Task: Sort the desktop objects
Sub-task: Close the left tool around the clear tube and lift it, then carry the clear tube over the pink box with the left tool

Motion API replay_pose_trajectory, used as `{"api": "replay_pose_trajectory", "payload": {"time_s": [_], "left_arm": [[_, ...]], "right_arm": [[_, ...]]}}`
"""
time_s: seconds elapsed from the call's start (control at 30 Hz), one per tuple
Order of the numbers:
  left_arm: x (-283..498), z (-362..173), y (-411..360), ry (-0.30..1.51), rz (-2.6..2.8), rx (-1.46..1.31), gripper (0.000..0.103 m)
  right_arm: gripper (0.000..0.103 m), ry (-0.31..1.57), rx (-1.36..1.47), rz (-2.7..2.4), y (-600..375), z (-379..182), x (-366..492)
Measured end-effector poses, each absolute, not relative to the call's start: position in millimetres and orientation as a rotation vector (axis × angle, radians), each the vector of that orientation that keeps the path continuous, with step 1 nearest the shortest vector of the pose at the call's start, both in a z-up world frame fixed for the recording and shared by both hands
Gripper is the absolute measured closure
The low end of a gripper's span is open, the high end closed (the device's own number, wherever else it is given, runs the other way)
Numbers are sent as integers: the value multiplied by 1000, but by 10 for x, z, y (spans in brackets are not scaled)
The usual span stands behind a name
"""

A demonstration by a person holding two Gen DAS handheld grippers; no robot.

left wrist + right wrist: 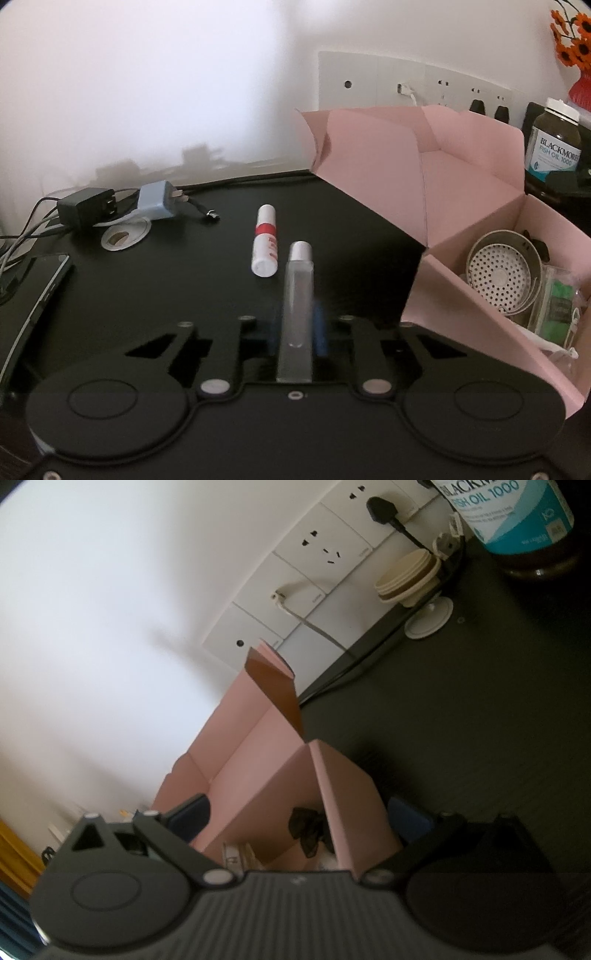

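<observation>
A black desk (155,295) against a white wall, with sorting half done.

The left gripper (297,332) is clamped on a clear tube with a silver cap (297,291), which points away along the fingers, just above the desk. Just beyond lies a white tube with a red band (265,242). The pink box (436,192) stands open at right, holding a metal strainer (500,277). The right gripper (299,819) stands wide open astride a box wall, gripping nothing. A fish-oil bottle (554,144) stands behind.
</observation>
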State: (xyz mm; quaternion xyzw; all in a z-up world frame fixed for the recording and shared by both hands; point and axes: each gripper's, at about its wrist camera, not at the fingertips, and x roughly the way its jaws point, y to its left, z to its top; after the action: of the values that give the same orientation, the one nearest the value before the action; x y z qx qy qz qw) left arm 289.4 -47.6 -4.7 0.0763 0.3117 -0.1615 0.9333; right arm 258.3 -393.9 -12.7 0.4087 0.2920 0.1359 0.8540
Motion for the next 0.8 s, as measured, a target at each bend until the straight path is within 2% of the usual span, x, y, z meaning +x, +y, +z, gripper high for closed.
{"api": "replay_pose_trajectory", "payload": {"time_s": [0.3,0.53,0.8], "left_arm": [[2624,-75,-523,591,-242,217,87],[2408,-20,-365,606,-200,150,87],[2247,369,-325,567,-255,100,87]], "right_arm": [[1,615,892,302,-4002,-130,2590],[1,596,954,300,-4103,-145,2577],[1,587,1005,297,-4174,-152,2585]]}}
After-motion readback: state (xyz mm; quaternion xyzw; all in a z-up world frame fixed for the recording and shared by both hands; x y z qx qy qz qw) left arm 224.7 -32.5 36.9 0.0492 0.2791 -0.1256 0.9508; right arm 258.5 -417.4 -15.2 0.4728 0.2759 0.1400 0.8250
